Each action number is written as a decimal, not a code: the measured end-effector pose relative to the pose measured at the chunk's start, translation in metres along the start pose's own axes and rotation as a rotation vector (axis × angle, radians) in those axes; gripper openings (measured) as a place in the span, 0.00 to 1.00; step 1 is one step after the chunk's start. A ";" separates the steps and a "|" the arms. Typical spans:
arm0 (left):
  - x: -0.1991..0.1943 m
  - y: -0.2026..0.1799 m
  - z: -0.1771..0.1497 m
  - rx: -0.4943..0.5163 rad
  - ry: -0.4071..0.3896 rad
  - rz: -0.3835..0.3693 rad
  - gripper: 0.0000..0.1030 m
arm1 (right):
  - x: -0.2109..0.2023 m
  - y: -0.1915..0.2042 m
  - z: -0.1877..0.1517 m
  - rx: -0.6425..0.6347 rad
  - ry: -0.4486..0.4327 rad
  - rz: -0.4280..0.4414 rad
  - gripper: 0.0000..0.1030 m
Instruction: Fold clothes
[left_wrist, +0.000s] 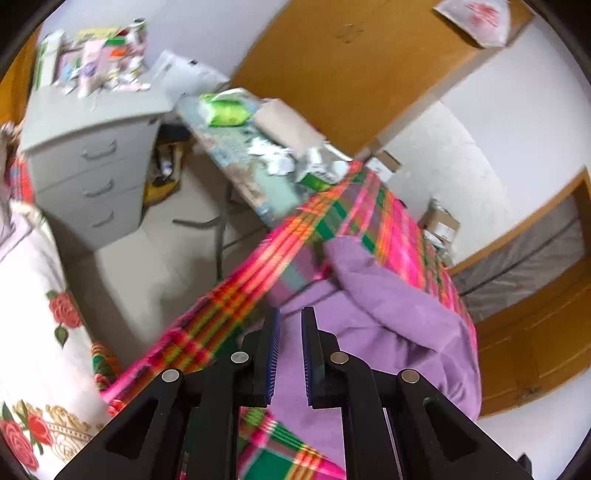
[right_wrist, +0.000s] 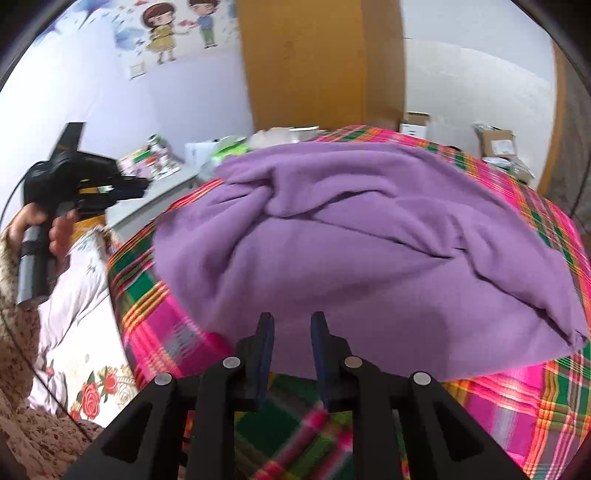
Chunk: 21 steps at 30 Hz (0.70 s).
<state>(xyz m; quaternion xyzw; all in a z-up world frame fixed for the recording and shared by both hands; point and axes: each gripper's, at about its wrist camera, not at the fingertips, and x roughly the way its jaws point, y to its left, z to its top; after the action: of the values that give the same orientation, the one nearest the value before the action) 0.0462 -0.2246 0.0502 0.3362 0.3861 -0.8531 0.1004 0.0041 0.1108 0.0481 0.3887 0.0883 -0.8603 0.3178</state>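
The purple garment (right_wrist: 369, 236) lies rumpled and unfolded across the plaid cloth (right_wrist: 546, 398), covering most of it; folding looks barely begun, by my reading. The right gripper (right_wrist: 291, 325) hangs over the garment's near hem, jaws a little apart, holding nothing; the left gripper (left_wrist: 290, 321) is above the garment's left edge, likewise slightly parted and empty. Next, each likely needs to pinch a hem corner; beyond the garment stands a cluttered table (left_wrist: 236, 177).
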 end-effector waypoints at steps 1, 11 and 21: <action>0.000 -0.009 -0.001 0.024 0.005 -0.016 0.10 | -0.003 -0.007 0.000 0.019 -0.005 -0.009 0.20; 0.057 -0.121 -0.039 0.314 0.221 -0.185 0.12 | -0.038 -0.104 -0.017 0.268 -0.081 -0.236 0.23; 0.124 -0.230 -0.105 0.535 0.452 -0.324 0.12 | -0.074 -0.211 -0.035 0.486 -0.160 -0.435 0.23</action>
<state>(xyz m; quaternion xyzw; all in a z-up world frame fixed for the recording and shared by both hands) -0.0944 0.0194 0.0562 0.4646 0.2106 -0.8329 -0.2147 -0.0675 0.3249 0.0582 0.3562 -0.0639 -0.9317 0.0307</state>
